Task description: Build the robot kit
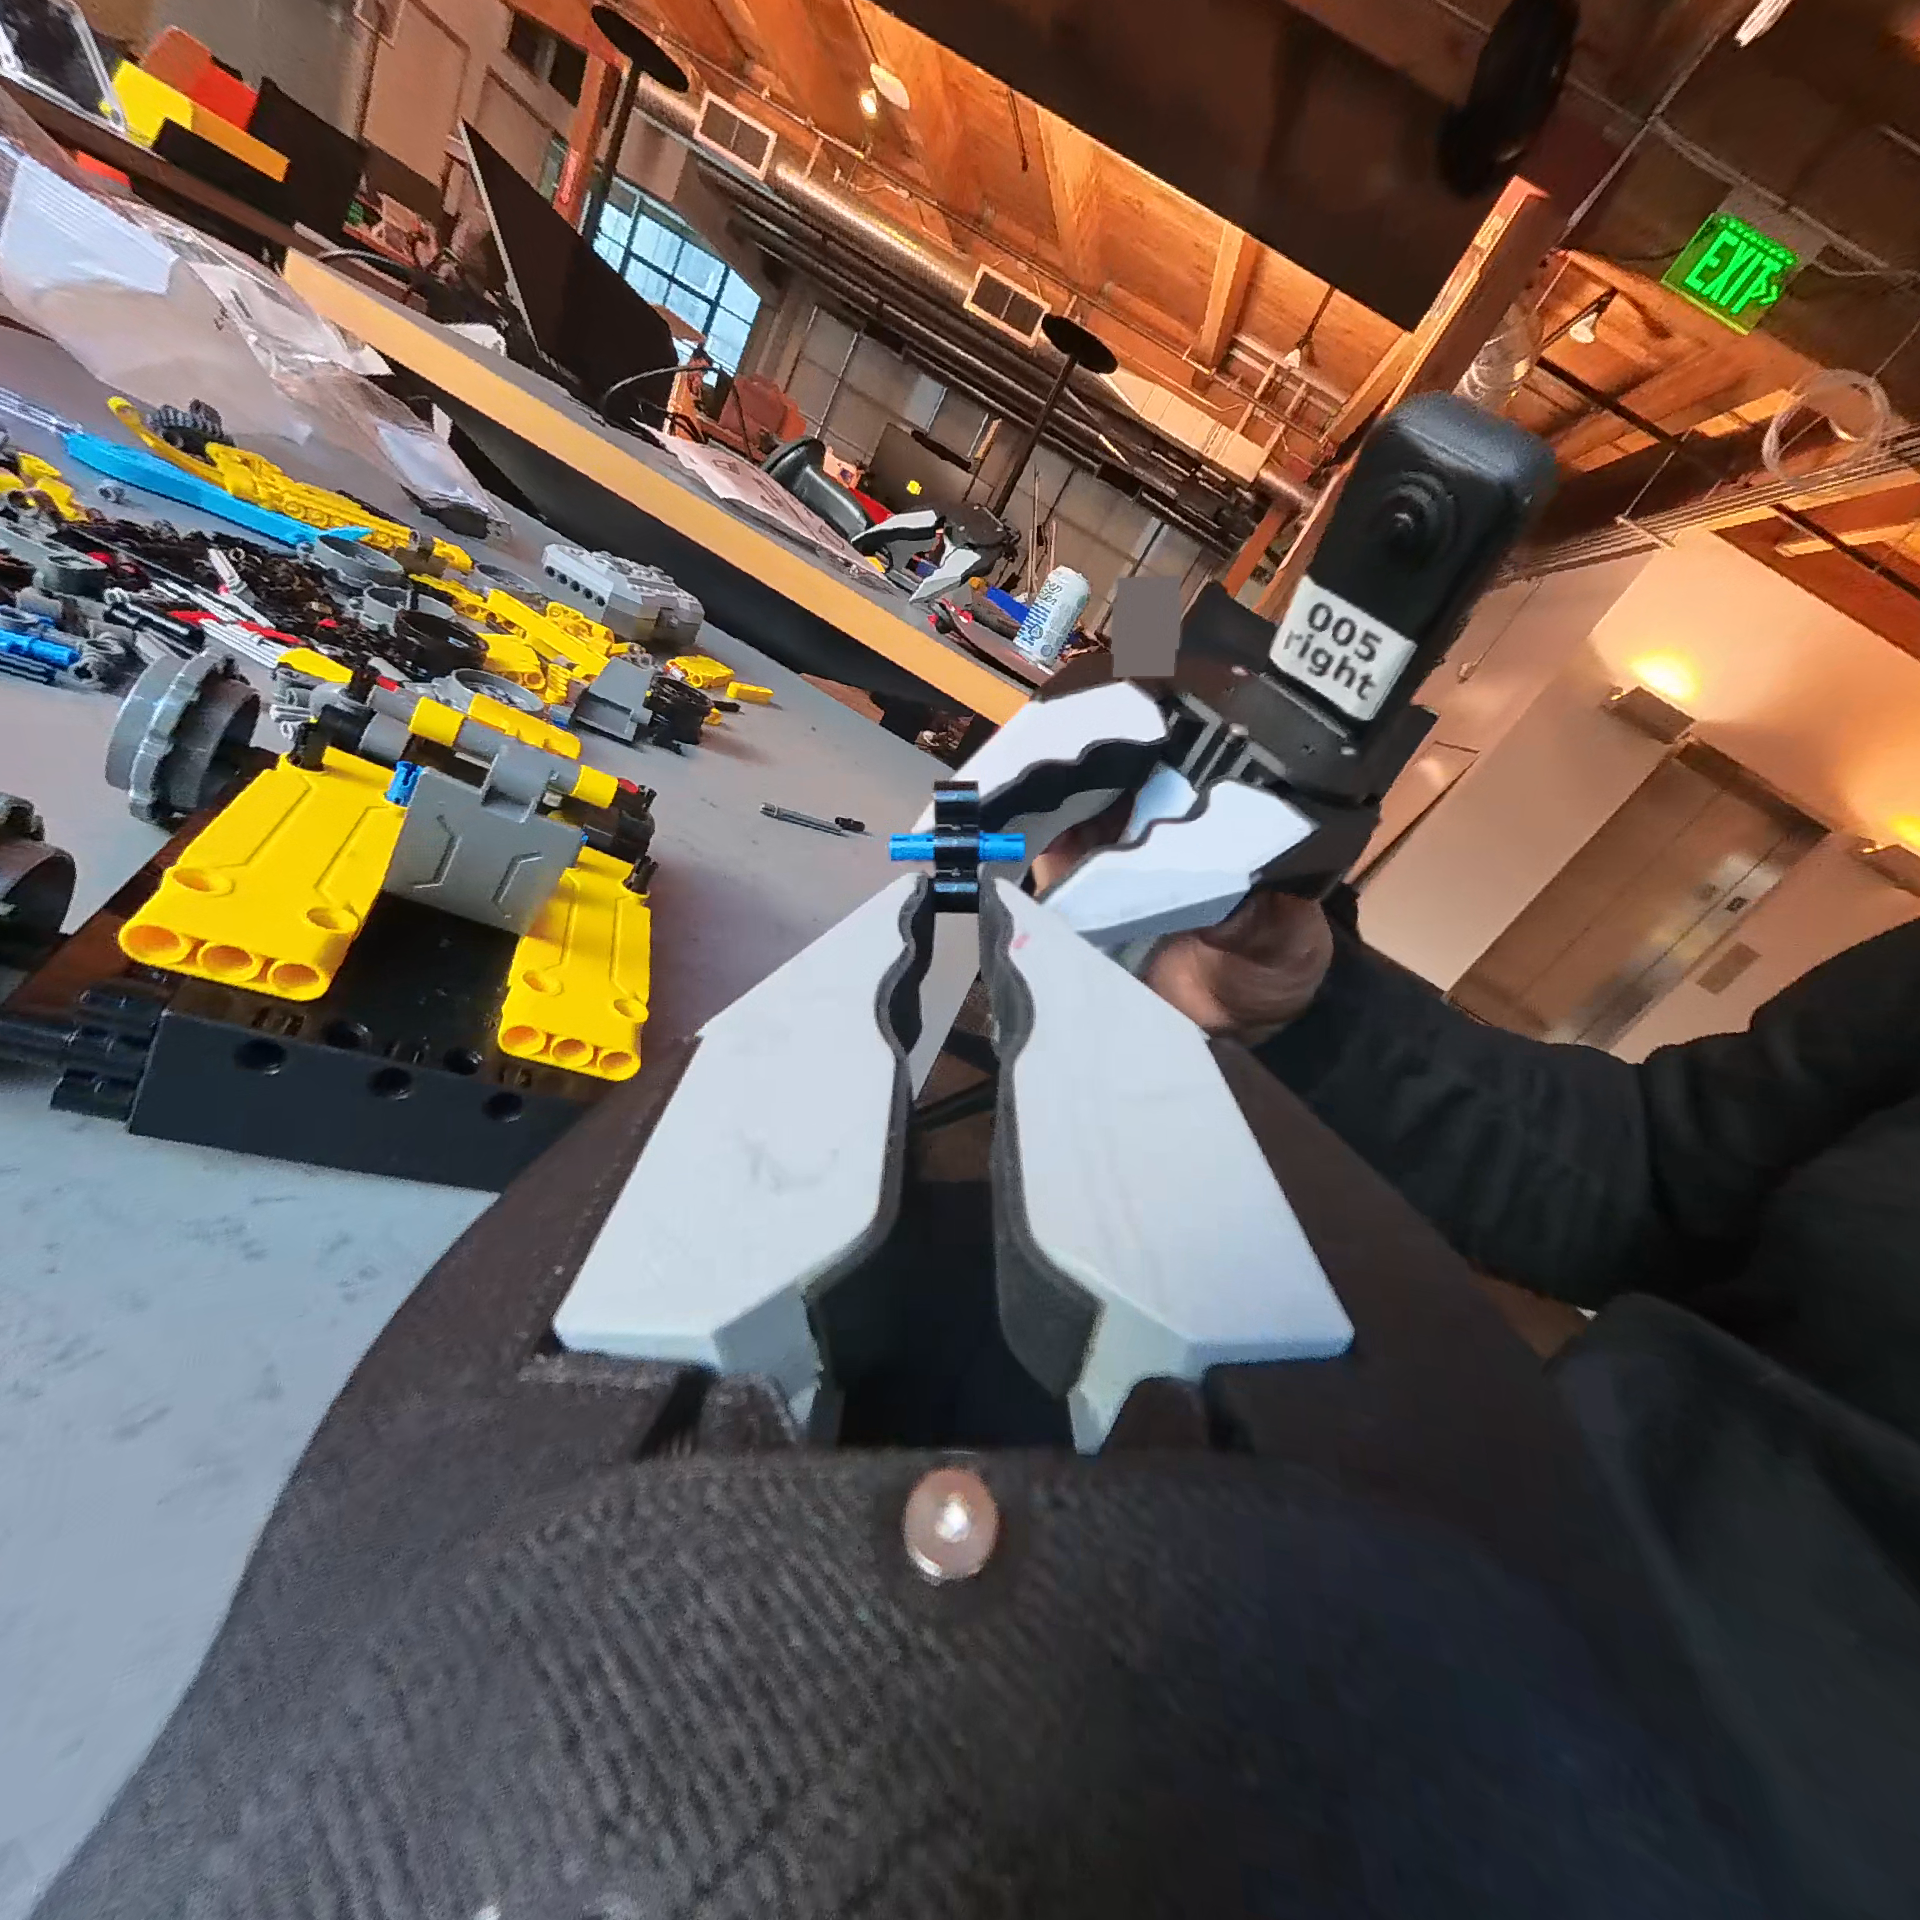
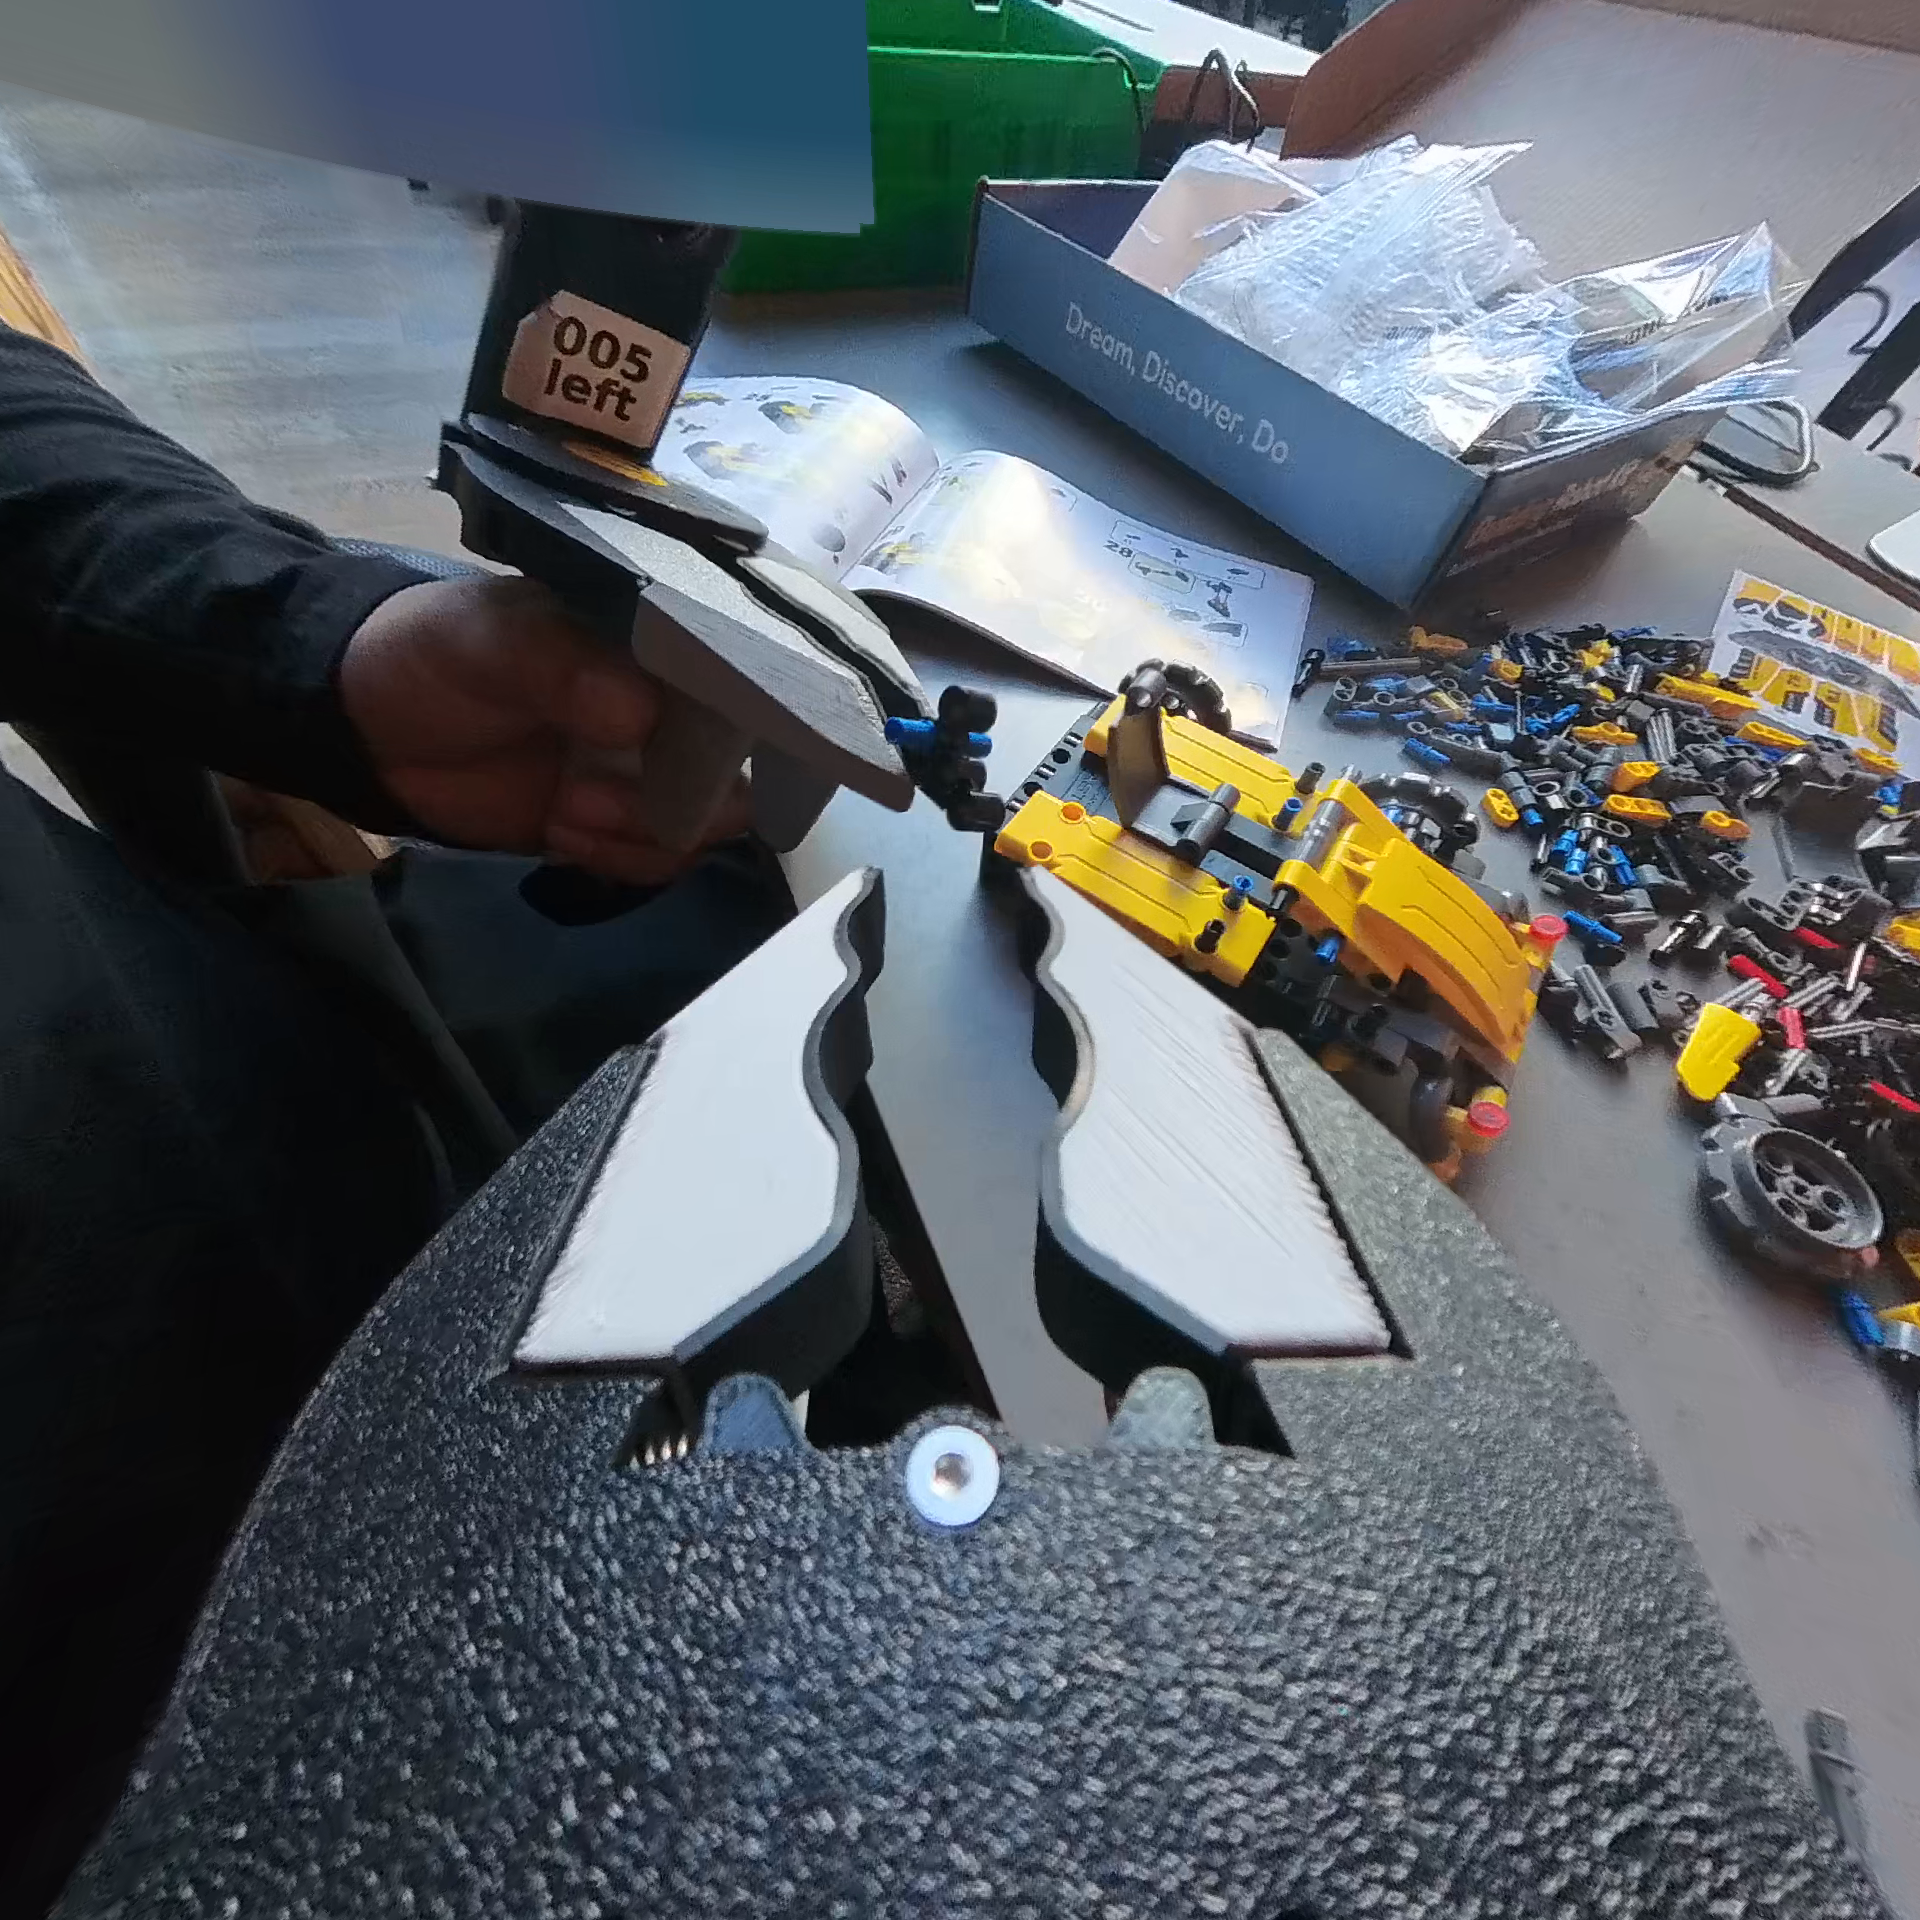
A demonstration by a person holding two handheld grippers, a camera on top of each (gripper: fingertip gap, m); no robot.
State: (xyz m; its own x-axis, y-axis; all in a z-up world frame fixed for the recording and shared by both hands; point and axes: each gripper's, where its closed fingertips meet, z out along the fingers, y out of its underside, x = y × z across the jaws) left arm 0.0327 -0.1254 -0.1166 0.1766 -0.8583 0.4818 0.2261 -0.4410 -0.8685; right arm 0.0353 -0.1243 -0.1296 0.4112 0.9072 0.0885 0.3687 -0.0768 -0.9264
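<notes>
Left hand-held gripper (image 1: 951,899): jaws narrow, pinching the lower end of a small black connector piece (image 1: 956,847). A blue pin (image 1: 904,847) runs crosswise through the piece, which stands proud of the tips at 12 o'clock. Right hand-held gripper (image 2: 951,894): jaws moderately wide, nothing between them, bare desk (image 2: 1558,1455) showing through the gap. In the left wrist view the right tips sit just beside the held piece, at about 3 o'clock from it; contact cannot be told. A person's hand (image 2: 520,727) in a dark sleeve grips the left unit, which enters the right wrist view from 10 o'clock. Yellow-and-black model vehicle (image 2: 1278,894) lies on the desk at 2 o'clock from the right tips. In that view the held piece appears just beside the model's near corner, though the left wrist view shows them apart, with the model at 9 o'clock. Farther out in the right wrist view: loose parts pile (image 2: 1662,790) at 3 o'clock, a grey wheel (image 2: 1792,1190) at 4 o'clock, an open instruction booklet (image 2: 1039,561) at 12 o'clock, and a blue box (image 2: 1247,416) of clear plastic bags (image 2: 1455,260) at 1 o'clock.
</notes>
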